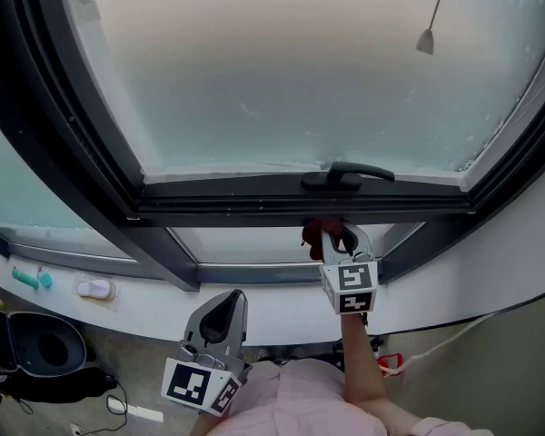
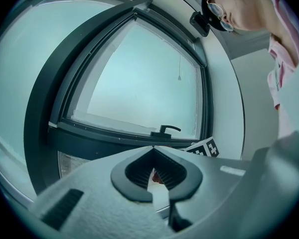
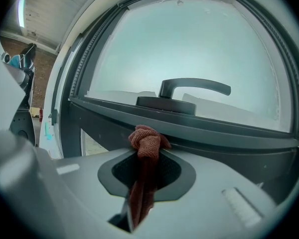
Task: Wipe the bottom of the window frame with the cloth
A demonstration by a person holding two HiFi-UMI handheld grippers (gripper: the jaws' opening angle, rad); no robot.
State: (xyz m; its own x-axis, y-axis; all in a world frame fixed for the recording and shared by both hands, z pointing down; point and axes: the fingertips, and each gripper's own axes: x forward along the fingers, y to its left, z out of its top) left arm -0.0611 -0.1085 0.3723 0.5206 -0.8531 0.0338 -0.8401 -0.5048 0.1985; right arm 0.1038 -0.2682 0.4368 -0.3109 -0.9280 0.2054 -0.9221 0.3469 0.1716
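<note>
the one red cloth (image 3: 148, 139) is soft and light, so grab it by a bunched bit. the right gripper (image 1: 334, 241) has its jaws squeezed on it, pressing it to the bottom window frame (image 3: 214, 131) under the one handle (image 3: 189, 89). the left gripper (image 1: 229, 302) hangs low, jaws together, holding nothing.

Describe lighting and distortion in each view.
Head view: pale glass backlights the dark window frame, its straight bars bowed. Left gripper view: heavy fisheye, black corners, nearby jaws soft. Right gripper view: same fisheye, cloth sharp, evenly lit.
</note>
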